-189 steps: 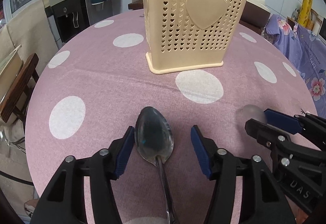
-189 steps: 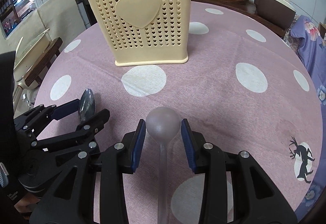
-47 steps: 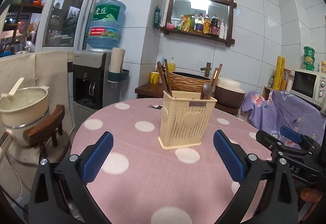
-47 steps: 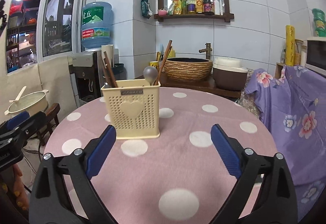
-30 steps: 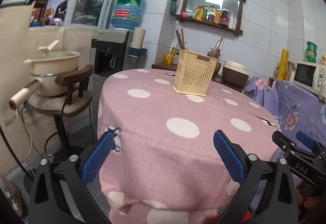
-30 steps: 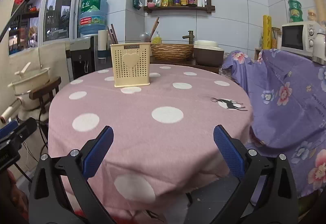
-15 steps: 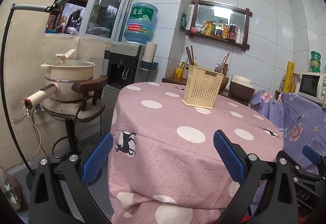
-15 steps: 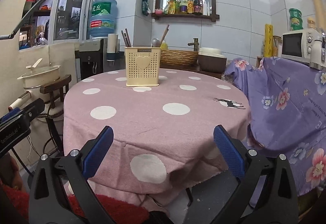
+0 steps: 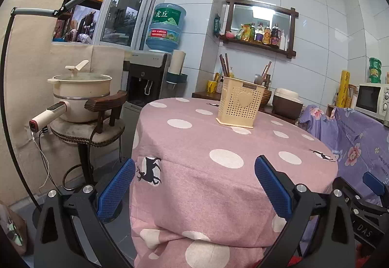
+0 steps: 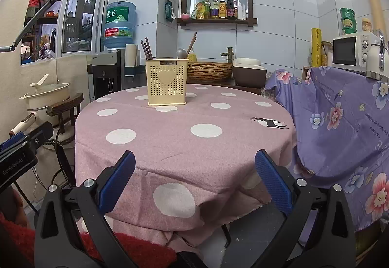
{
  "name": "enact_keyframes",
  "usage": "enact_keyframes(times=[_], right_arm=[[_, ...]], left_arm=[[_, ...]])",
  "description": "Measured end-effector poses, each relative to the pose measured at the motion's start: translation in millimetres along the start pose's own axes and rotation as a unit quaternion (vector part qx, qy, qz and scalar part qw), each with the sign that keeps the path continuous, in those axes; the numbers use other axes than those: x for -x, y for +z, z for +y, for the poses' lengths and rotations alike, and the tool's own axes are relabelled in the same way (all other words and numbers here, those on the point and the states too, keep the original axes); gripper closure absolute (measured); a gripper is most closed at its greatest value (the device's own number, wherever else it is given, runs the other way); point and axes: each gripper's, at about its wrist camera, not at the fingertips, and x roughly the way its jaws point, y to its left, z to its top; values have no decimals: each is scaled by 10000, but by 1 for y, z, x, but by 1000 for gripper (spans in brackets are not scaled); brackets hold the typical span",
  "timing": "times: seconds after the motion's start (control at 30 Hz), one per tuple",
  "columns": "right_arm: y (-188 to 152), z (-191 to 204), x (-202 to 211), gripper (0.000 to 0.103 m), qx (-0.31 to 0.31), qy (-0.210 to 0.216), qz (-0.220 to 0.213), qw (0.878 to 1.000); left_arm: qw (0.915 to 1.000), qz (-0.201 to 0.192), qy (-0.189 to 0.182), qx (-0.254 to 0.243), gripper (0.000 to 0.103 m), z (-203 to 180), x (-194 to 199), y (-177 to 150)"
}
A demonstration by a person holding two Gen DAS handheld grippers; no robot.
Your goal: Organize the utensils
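The utensil holder (image 10: 166, 81) is standing upright on the far half of the round table (image 10: 184, 139), chopsticks (image 10: 145, 49) and a spoon (image 10: 181, 52) poking out of its top. It is looking like light, stiff, perforated plastic — probably easy to tip, so gripping a rim wall would be safest. The left gripper (image 9: 194, 185) and right gripper (image 10: 195, 174) are both hanging wide apart and empty, off the near table edge — nothing is lying loose on the cloth, leaving open room.

black gripper (image 9: 194, 185), blue ribbed pads (image 9: 115, 189), red sleeve (image 10: 136, 248)
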Motion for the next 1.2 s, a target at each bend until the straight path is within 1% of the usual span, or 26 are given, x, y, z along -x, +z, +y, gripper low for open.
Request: enact_keyframes(times=[0.27,0.7,0.93,1.2], right_arm=[[0,0,1,6,2,58,-6,10000],[0,1,1,6,2,50,-2,10000],[0,1,1,6,5,48,-7,10000],[0,1,1,6,6,55,1,10000]], left_arm=[[10000,25,-49,-49,5,-1,0,0],[9999,34,-64,-79,5,-4,0,1],[9998,46,-152,-111,5,-5,0,1],[9998,42,-166,-130,5,-6,0,1]])
